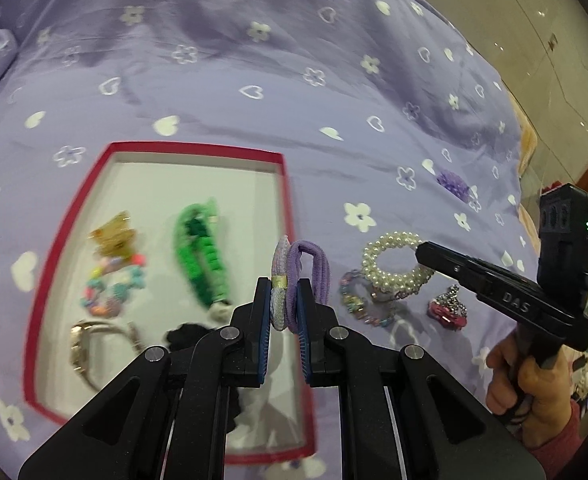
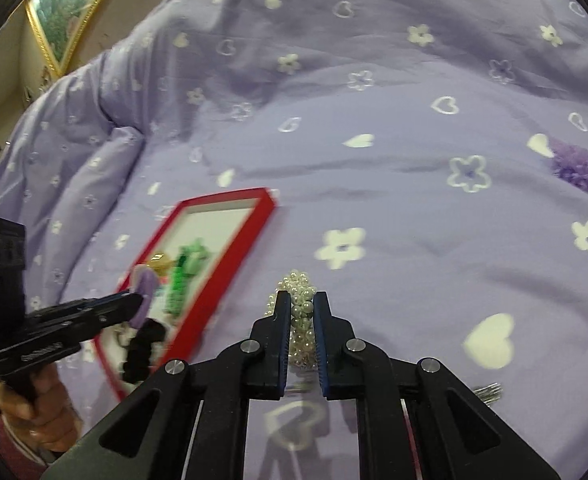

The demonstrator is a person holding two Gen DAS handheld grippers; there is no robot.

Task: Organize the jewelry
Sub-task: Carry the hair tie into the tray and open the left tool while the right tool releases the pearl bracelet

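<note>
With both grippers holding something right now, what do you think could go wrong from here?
1. The left gripper pinches two hair ties together; one may slip out before reaching the red tray.
2. The right gripper grips only one side of the pearl bracelet, so it might swing and snag the beaded bracelet beside it.

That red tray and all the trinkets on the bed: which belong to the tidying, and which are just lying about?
Part of the job:
red tray
purple hair ties in the left gripper
pearl bracelet in the right gripper
green bracelet and watch, already in the tray
colourful bead bracelet

Just lying about:
purple floral bedspread
framed picture
</note>
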